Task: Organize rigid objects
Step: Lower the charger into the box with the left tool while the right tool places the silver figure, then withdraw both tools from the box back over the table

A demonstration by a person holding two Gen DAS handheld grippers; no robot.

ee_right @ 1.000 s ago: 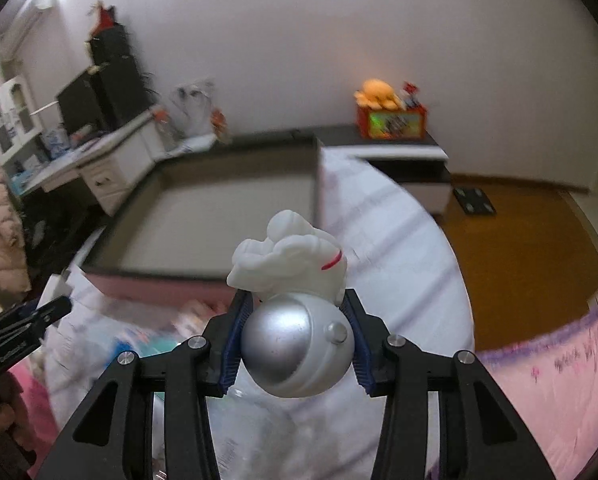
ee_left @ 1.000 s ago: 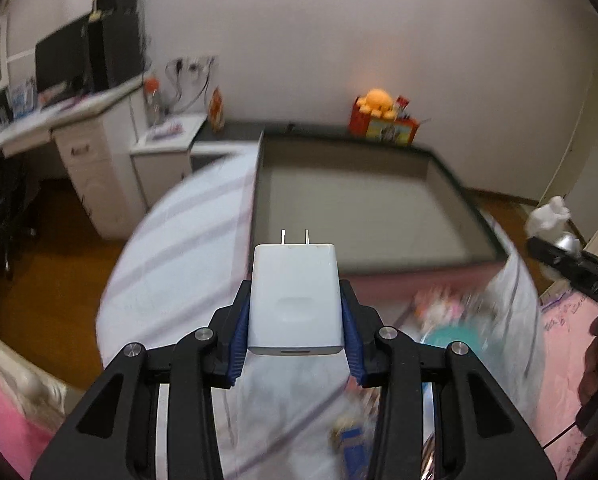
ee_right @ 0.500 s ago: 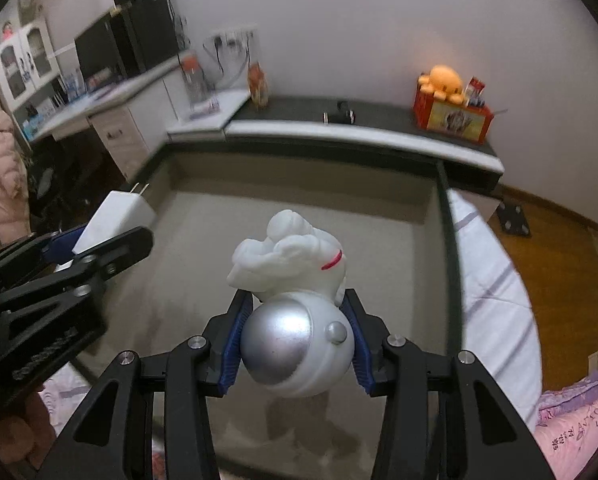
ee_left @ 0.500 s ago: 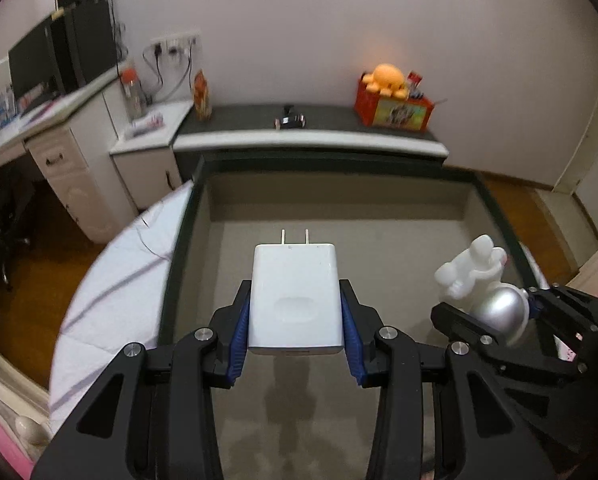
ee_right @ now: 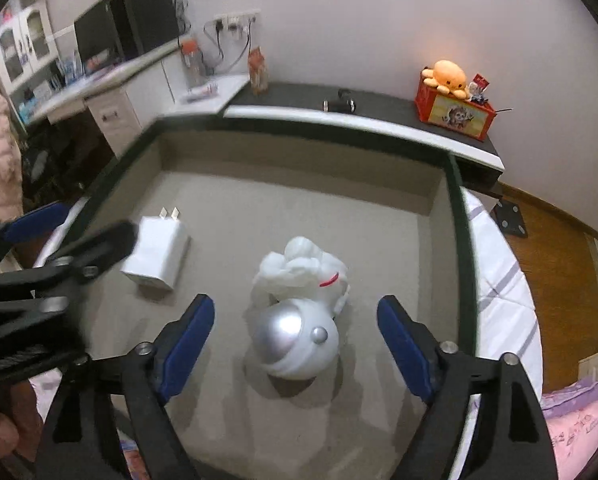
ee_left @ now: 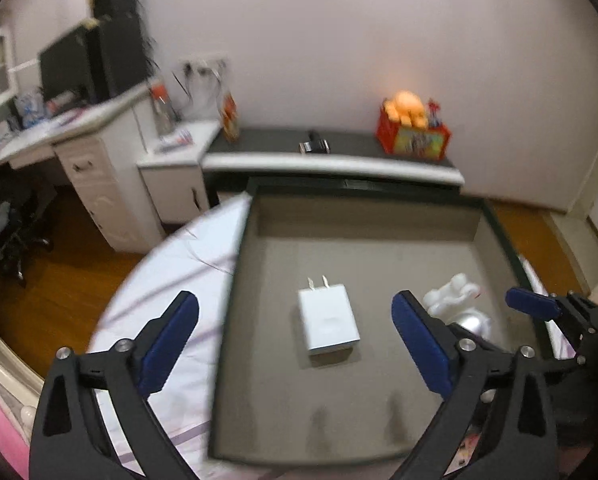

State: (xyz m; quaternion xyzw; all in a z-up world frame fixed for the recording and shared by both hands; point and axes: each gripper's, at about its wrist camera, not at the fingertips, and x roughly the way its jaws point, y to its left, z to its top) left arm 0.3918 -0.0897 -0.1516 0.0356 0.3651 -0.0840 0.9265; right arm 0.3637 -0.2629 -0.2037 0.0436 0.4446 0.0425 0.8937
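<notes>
Two items in tray (ee_right: 457, 216): charger (ee_right: 159, 254), figurine (ee_right: 299, 312).

Left tool (ee_left: 295, 336) showing matte black angular arms, blue pads (ee_left: 171, 340) lining the inner faces, silver screws at the joints, triangular cut-outs in the arms, right tool (ee_right: 295, 344) showing identical build, bare skin (ee_right: 3, 432) appearing at lower left edge
</notes>
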